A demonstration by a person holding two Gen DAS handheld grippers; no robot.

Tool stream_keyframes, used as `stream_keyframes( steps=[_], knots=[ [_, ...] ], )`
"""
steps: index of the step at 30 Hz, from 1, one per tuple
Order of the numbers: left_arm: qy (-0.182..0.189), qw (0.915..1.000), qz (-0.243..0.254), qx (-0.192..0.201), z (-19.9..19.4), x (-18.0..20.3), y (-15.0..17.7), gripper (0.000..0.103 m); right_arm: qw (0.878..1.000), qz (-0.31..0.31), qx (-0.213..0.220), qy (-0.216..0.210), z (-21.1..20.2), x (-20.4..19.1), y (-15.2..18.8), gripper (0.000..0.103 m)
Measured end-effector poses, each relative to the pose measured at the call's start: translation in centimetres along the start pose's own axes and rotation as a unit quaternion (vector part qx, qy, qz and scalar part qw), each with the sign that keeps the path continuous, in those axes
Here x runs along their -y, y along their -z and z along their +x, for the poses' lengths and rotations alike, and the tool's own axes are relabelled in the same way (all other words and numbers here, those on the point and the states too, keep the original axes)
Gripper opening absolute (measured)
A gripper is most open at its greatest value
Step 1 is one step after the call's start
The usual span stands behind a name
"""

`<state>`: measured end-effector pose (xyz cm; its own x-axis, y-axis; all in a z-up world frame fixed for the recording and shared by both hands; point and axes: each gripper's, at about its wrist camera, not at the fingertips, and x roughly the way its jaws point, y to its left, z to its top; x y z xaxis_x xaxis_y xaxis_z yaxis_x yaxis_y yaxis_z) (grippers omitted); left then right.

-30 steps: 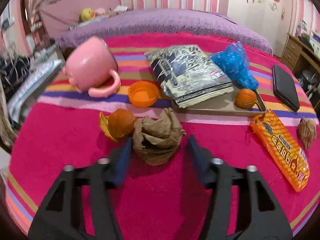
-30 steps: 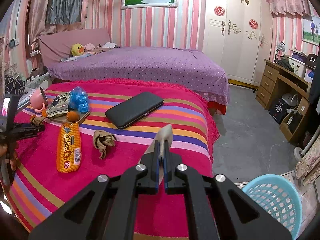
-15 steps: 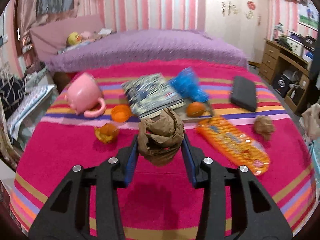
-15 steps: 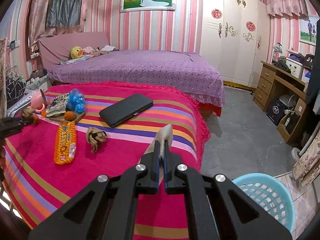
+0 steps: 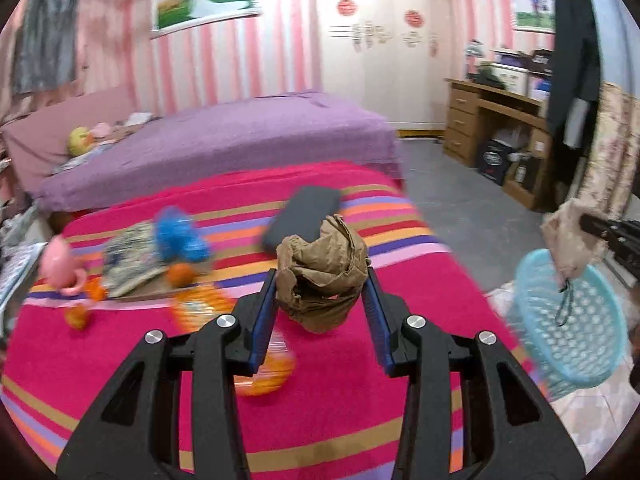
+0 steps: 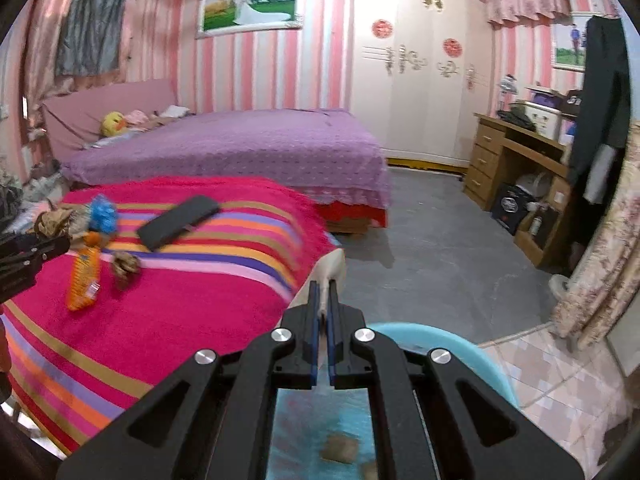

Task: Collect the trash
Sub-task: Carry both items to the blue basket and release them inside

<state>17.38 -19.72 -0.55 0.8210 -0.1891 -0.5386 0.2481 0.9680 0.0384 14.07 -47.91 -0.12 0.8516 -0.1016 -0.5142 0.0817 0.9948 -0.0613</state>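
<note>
A bedroom with pink striped walls, a purple bed (image 6: 240, 148) at the back, a white wardrobe (image 6: 420, 80) and a wooden desk (image 6: 516, 160) at right. Near the cameras stands a surface under a red striped blanket (image 5: 120, 360), with grey floor to its right.

On the blanket, from the left in the left wrist view, all blurred: a pink cup (image 5: 60, 264), a printed packet (image 5: 132, 260) with a blue bag (image 5: 180, 236) and an orange fruit (image 5: 180, 274) beside it, an orange wrapper (image 5: 200, 308) nearer, and a black case (image 5: 304, 216) farther right. In the right wrist view a small brown wad (image 6: 126, 266) lies on the blanket just right of the wrapper.

The left gripper (image 5: 320, 292) clamps a crumpled brown paper ball (image 5: 322, 276) between its blue pads; the ball is creased, folded in on itself, and held up clear of the blanket. It shows again at the far left edge of the right wrist view.

At right, a light blue basket (image 5: 576, 320) with a perforated wall sits on the tiled floor beside the blanket's edge. The right gripper (image 6: 324, 312) has its jaws pressed together on a pale flat scrap (image 6: 332, 270), thin and beige, which sticks up past the fingertips; in the left view it hangs over the basket's far rim. In the right wrist view the basket lies directly below the gripper, with brown lumps inside, blurred.
</note>
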Motion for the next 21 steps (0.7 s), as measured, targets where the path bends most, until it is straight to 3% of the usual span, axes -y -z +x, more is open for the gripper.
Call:
stream_keyframes(
  steps=[11,21],
  knots=[
    [0.087,0.9929,0.078,-0.022,2.9,15.0,1.8,0.040,0.997,0.042,-0.027,0.063,-0.9,9.1,4.1,0.003],
    [0.137,0.9857,0.085,-0.051,5.0,22.0,1.7,0.044,0.994,0.062,-0.026,0.089,-1.0,11.3,4.6,0.003]
  ],
)
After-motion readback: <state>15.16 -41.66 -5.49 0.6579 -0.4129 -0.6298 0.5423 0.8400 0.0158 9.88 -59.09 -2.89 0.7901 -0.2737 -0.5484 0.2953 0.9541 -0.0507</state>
